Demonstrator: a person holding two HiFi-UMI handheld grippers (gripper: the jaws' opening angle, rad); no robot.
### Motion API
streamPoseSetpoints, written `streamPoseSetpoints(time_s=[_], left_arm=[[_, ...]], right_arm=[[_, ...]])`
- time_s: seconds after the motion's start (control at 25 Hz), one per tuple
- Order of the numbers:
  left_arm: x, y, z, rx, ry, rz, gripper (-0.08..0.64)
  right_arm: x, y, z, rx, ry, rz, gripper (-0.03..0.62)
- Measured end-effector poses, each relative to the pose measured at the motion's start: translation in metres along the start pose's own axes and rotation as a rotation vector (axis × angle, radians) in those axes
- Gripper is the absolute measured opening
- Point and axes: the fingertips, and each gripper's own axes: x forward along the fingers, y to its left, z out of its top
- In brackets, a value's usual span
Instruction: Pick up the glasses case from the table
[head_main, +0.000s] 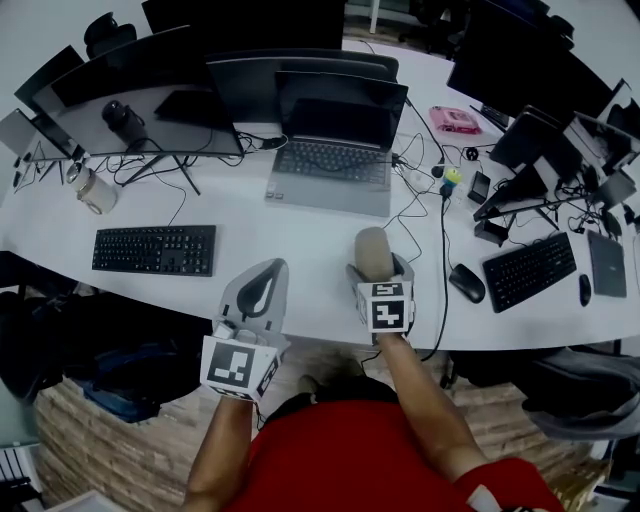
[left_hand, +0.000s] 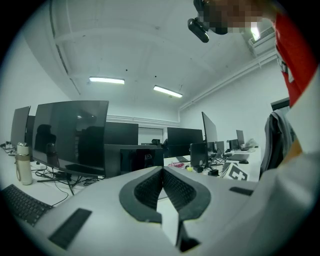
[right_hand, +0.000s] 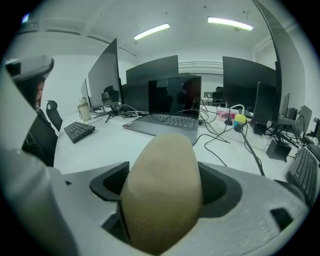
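Note:
The glasses case (head_main: 374, 250) (right_hand: 162, 200) is a beige, rounded, oblong shell. It sticks out forward from between the jaws of my right gripper (head_main: 378, 270) (right_hand: 163, 176), which is shut on its sides near the white table's front edge (head_main: 300, 335). The case fills the whole gap between the jaws, and its rear end is hidden in the gripper. To the left, my left gripper (head_main: 271, 268) (left_hand: 162, 169) is shut with its tips touching and nothing between them. It points level over the table edge.
An open laptop (head_main: 335, 150) stands behind the case. A black keyboard (head_main: 155, 250) lies to the left, a mouse (head_main: 466, 283) and second keyboard (head_main: 528, 270) to the right. Cables (head_main: 425, 190) run across the table. Monitors line the back, and a bottle (head_main: 95, 190) lies at far left.

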Motion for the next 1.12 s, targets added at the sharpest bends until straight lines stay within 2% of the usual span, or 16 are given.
streamPoseSetpoints(time_s=[0.28, 0.72, 0.92, 1.12], left_arm=[[-0.002, -0.010, 0.008, 0.000, -0.016, 0.009, 0.011], [-0.018, -0.032, 0.030, 0.006, -0.078, 0.024, 0.011], [-0.026, -0.041, 0.041, 0.013, -0.103, 0.024, 0.011], [-0.032, -0.044, 0.045, 0.016, -0.114, 0.028, 0.011]], right_arm=[[-0.048, 0.013, 0.036, -0.043, -0.116, 0.088, 0.410], [-0.147, 0.027, 0.092, -0.025, -0.316, 0.211, 0.408], [-0.182, 0.041, 0.102, -0.017, -0.376, 0.270, 0.407], [-0.188, 0.045, 0.099, -0.028, -0.384, 0.281, 0.406]])
